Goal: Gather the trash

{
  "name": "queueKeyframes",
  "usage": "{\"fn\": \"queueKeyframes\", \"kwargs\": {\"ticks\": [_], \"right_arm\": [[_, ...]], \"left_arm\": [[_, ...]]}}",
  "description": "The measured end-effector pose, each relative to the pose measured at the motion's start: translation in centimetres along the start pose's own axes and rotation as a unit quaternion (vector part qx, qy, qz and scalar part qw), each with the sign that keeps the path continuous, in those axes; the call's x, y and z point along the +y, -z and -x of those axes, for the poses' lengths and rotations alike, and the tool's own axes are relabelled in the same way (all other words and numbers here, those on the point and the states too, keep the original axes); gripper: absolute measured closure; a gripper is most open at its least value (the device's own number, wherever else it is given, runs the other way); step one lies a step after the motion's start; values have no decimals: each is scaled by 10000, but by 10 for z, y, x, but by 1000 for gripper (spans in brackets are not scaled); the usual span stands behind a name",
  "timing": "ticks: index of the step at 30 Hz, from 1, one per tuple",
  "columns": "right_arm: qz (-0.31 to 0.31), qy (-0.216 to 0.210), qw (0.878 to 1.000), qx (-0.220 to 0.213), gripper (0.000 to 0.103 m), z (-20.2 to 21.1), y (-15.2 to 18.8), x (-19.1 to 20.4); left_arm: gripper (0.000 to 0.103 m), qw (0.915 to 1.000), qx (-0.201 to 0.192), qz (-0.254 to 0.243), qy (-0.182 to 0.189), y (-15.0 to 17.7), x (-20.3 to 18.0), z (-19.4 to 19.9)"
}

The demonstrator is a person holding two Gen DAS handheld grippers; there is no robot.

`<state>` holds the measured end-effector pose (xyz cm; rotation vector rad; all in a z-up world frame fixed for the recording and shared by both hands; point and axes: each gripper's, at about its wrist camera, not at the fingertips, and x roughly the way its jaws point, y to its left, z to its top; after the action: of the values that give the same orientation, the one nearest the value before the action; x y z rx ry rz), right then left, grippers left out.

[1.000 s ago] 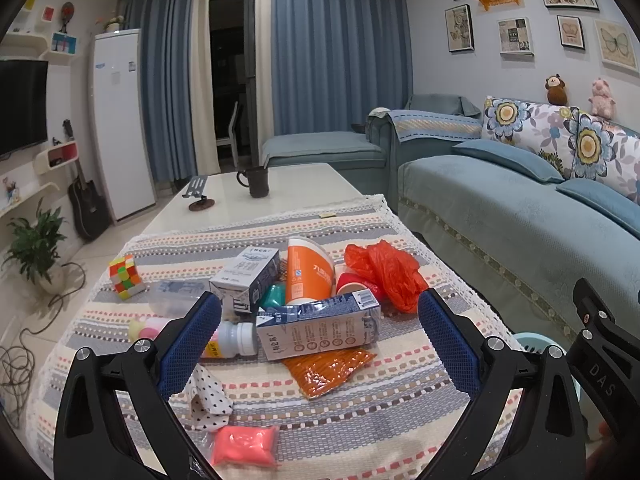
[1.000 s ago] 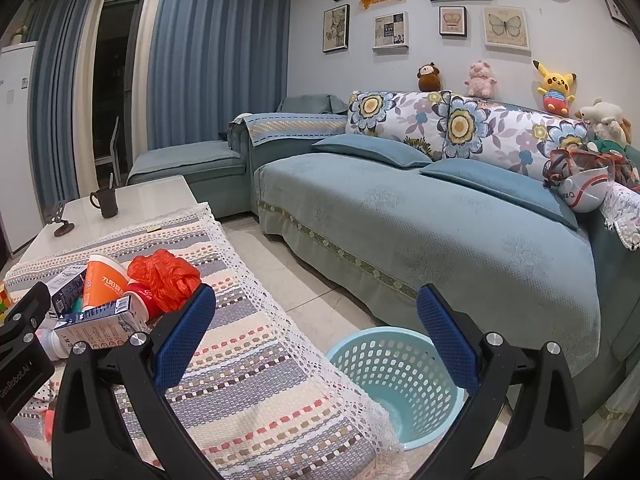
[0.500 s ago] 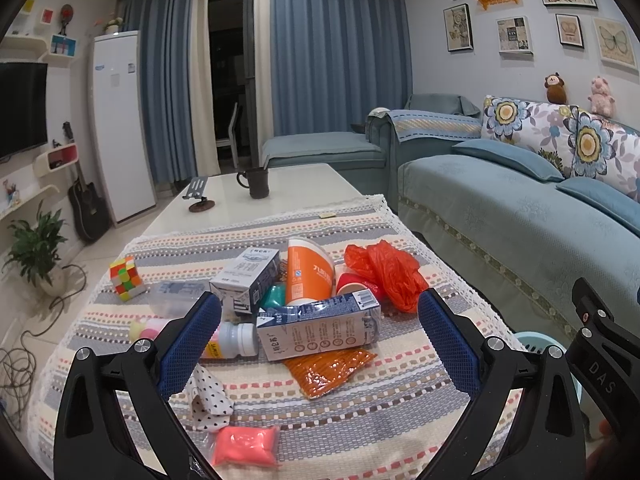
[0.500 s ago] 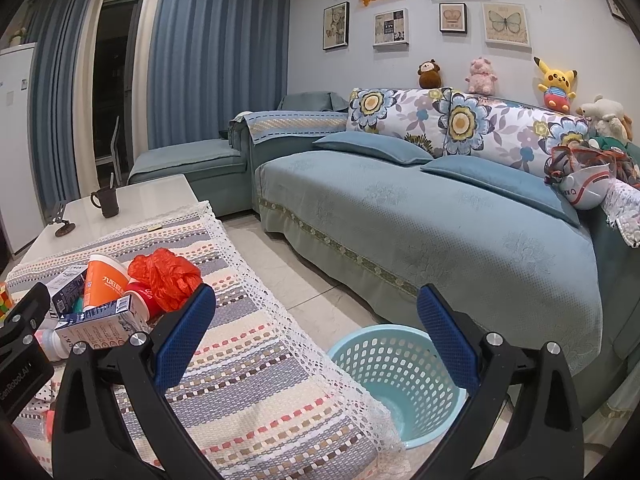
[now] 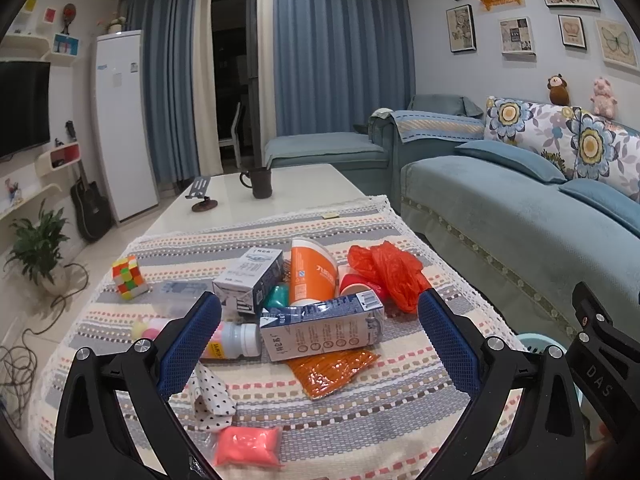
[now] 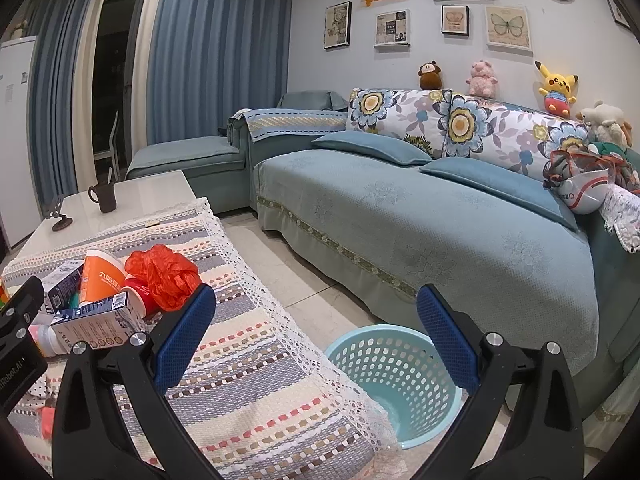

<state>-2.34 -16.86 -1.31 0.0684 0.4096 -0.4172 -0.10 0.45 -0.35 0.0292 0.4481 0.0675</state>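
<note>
A heap of trash lies on the striped tablecloth (image 5: pixel 400 420): a blue milk carton (image 5: pixel 322 332), an orange cup (image 5: pixel 311 272), a red plastic bag (image 5: pixel 390 268), an orange wrapper (image 5: pixel 332 370), a white bottle (image 5: pixel 234 342), a grey box (image 5: pixel 250 274), a pink packet (image 5: pixel 248 446) and dotted paper (image 5: pixel 212 398). My left gripper (image 5: pixel 318 344) hangs open above the near side of the heap, holding nothing. My right gripper (image 6: pixel 316 336) is open and empty over the table's right edge. A light blue perforated basket (image 6: pixel 394 380) stands on the floor below it.
A Rubik's cube (image 5: pixel 128 278) sits at the cloth's left edge. Farther back on the bare white table stand a dark mug (image 5: pixel 260 182) and a small stand (image 5: pixel 202 196). A blue sofa (image 6: pixel 440 224) runs along the right; tiled floor lies between it and the table.
</note>
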Motion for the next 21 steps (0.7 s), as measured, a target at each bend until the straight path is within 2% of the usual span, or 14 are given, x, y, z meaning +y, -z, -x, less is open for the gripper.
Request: {"fn": "queueKeyframes", "kwargs": {"ticks": [8,11,15,17,21], "right_arm": [[36,13,10000,1,8,0,0,2],[114,115,9999,42,8,-1,1,5],[235,134,9996,99,8,-5,2,12],[278,95,9995,153,8,-7,2,16],[327,4,9991,287,8,-12,3,23]], "left_arm": [[8,9999,-48,93,-12,-3,6,2],[8,9996,-23,238,130,-5,13,1],[8,9957,119,781,476,-7,38,-2],[11,9924,208,1099,521,-8,54,-3],[13,9886,444,1335,538,-6,87,-1]]}}
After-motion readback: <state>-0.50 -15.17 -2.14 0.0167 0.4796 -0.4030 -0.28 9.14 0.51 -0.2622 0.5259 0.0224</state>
